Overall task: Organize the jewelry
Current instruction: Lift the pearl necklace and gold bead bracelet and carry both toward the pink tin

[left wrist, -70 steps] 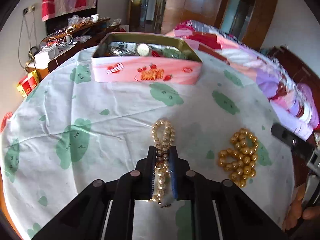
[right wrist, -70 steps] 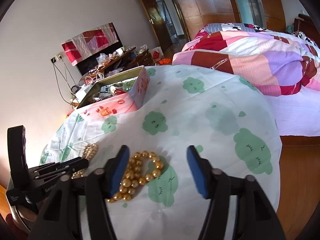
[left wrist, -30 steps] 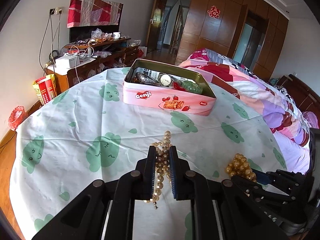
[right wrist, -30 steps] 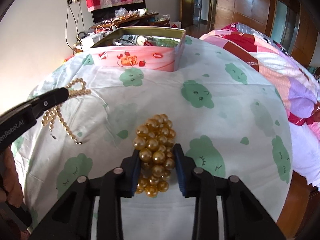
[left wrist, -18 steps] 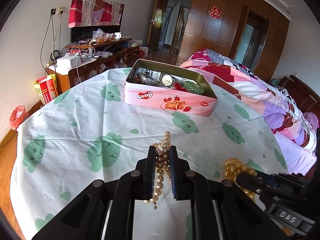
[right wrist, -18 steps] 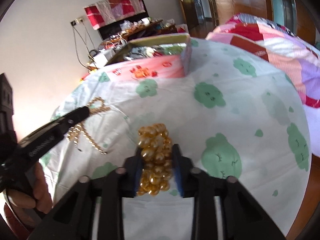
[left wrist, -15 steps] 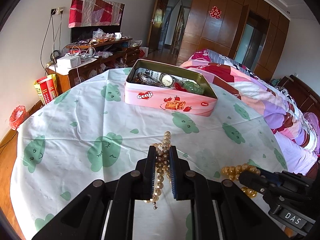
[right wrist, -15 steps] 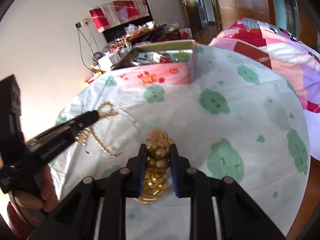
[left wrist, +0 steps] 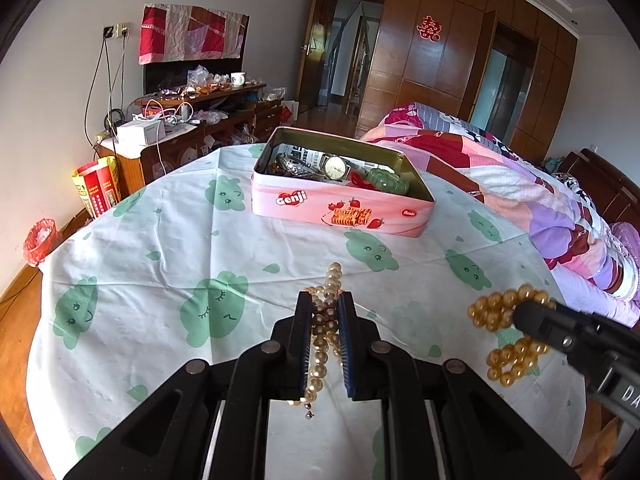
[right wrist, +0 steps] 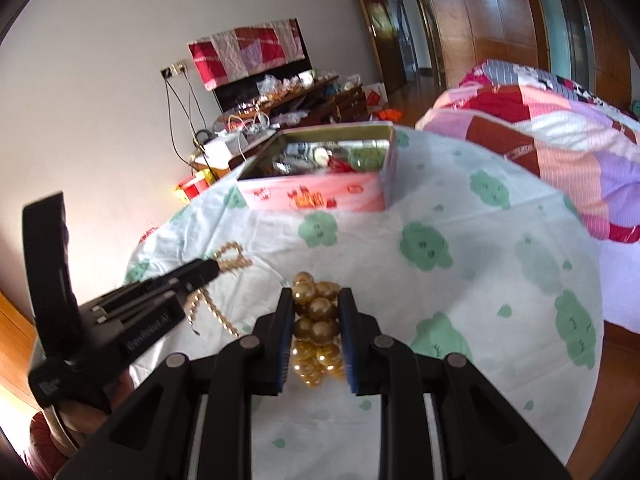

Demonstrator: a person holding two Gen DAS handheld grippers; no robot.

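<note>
The left gripper (left wrist: 325,312) is clamped nearly closed on a pale pearl necklace (left wrist: 320,344). The right gripper (right wrist: 314,320) pinches a bunched string of large gold beads (right wrist: 316,320), both above the tablecloth (left wrist: 160,248).

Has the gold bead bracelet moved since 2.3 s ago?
Yes. The gold bead bracelet is off the tablecloth, pinched in the right gripper, nearer the pink tin.

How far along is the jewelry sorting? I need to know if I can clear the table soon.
Done: a watch and green piece already sit in the pink tin. In hand: left tool grips the pearl strand; right tool grips the gold bead string. Left: both strands are not yet in the tin.
</note>
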